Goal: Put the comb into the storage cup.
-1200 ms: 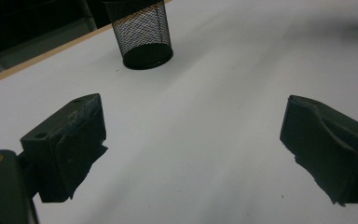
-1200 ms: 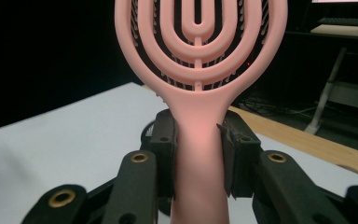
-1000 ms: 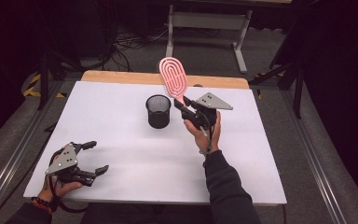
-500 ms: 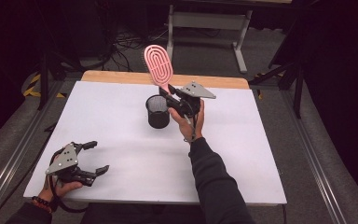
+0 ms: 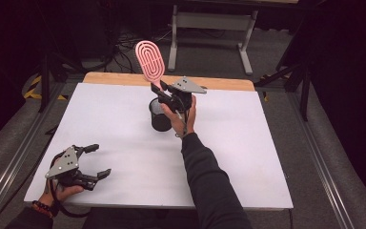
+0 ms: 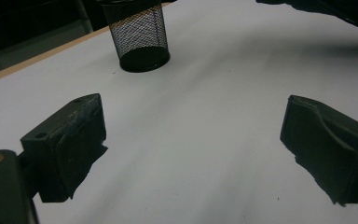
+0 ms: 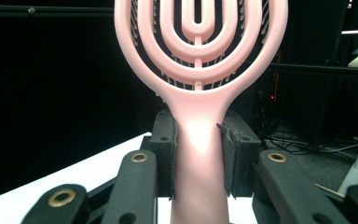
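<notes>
clamping right tongs (image 7: 198, 154) grip unlabelled pink hairbrush (image 5: 150, 64); left tongs (image 5: 97, 161) gape apart.

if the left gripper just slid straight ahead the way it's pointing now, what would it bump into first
Probably nothing nearby: the left gripper, jaws open, faces bare white table. The black mesh cup stands farther off and left of that line, so it may pass beside it; depth is unclear.

Dark room, grey floor (image 5: 286, 57), metal stand (image 5: 209, 28) behind.
</notes>
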Demonstrator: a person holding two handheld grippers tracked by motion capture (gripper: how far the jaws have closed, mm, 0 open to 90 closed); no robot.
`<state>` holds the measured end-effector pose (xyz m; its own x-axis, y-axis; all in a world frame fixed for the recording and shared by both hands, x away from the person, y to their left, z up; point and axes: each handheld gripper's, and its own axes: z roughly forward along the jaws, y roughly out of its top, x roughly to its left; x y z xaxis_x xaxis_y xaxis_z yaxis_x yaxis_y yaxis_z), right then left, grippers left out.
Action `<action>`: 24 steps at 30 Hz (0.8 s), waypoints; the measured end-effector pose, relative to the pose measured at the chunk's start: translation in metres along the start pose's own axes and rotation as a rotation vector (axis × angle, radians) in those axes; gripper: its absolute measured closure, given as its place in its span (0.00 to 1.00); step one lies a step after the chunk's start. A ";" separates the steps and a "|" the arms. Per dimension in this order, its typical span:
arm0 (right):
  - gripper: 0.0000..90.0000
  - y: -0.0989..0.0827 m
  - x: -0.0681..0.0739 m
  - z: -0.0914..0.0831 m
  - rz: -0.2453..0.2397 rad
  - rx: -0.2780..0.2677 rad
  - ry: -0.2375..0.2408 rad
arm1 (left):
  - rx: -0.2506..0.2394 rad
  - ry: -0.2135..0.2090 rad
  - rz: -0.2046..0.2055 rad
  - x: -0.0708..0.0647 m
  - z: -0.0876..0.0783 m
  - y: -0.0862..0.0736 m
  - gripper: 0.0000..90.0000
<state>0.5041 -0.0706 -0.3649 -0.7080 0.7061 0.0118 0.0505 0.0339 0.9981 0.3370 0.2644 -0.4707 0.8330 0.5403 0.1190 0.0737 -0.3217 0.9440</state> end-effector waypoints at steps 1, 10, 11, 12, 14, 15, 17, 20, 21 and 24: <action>0.77 -0.001 0.000 0.003 0.002 0.002 0.001 | 0.000 0.000 0.000 0.000 0.000 0.000 0.08; 0.77 -0.017 -0.006 0.016 0.024 0.024 -0.015 | 0.001 -0.005 -0.002 0.001 -0.001 -0.001 0.08; 0.77 -0.020 -0.008 0.017 0.033 0.023 -0.017 | 0.001 -0.006 -0.002 0.001 -0.001 -0.001 0.08; 0.77 -0.025 -0.009 0.018 0.043 0.021 -0.020 | 0.003 -0.006 -0.003 0.001 -0.001 -0.001 0.08; 0.77 -0.028 -0.008 0.018 0.042 0.021 -0.016 | 0.003 -0.008 -0.003 0.001 -0.001 -0.001 0.08; 0.77 -0.030 -0.008 0.018 0.037 0.019 -0.016 | 0.003 -0.008 -0.003 0.001 -0.001 -0.001 0.08; 0.77 -0.034 -0.008 0.017 0.037 0.015 -0.014 | 0.005 -0.006 -0.003 0.001 -0.001 -0.001 0.08; 0.77 -0.036 -0.009 0.016 0.048 0.006 -0.009 | 0.005 -0.008 -0.004 0.001 -0.001 -0.002 0.08; 0.77 -0.036 -0.009 0.016 0.048 0.006 -0.009 | 0.004 -0.008 -0.007 0.001 -0.001 -0.002 0.08; 0.77 -0.039 -0.010 0.018 0.037 0.018 -0.019 | 0.004 -0.009 -0.007 0.001 -0.001 -0.002 0.08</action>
<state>0.5220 -0.0662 -0.4048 -0.6920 0.7204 0.0472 0.0891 0.0204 0.9958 0.3371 0.2661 -0.4718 0.8372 0.5358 0.1093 0.0819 -0.3205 0.9437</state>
